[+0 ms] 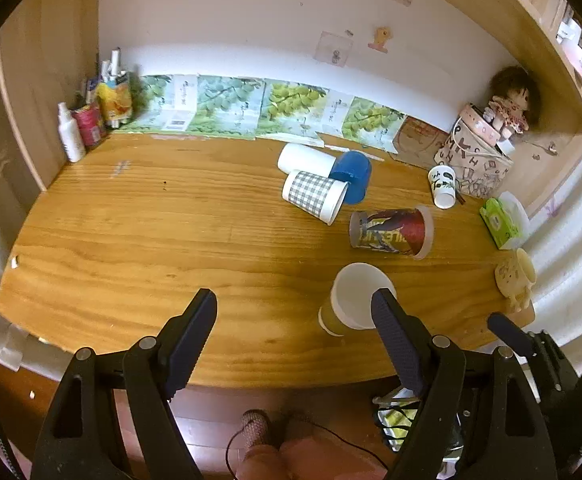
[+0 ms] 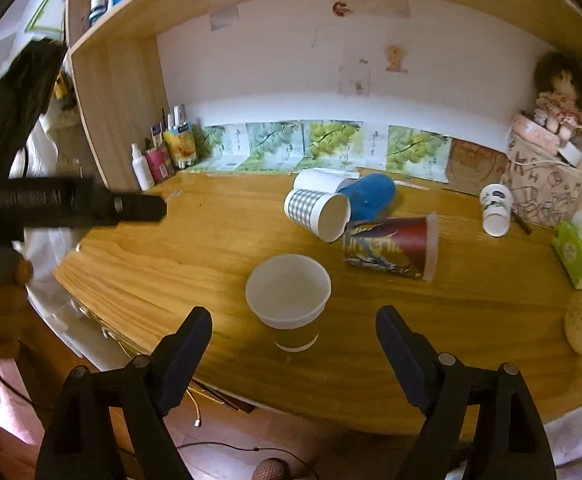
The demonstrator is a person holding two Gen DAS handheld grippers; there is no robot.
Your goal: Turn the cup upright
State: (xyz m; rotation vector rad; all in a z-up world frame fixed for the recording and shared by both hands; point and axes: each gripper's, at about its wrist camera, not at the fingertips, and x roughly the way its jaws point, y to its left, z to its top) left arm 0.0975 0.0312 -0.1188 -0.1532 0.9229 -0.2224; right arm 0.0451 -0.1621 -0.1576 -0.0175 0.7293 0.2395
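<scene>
Table [image 2: 163, 264]: wood, glossy, strong grain, rounded front edge. Paper cup [image 2: 288, 296]: white interior, olive-and-white banded wall, standing upright near the front edge, mouth up; its base is hard to make out in shadow. Left claw [image 1: 295, 312]: black ribbed fingers spread wide, gripping nothing; one finger overlaps the cup's rim in the left wrist view. Right claw [image 2: 294, 332]: wide open, empty, just short of the cup. Lying on their sides further back: gingham cup [image 2: 315, 212], plain white cup [image 2: 319, 181] partly hidden behind it, blue cup [image 2: 371, 194], printed red cup [image 2: 391, 246]. Small mug [image 2: 495, 210]: printed pattern illegible.
</scene>
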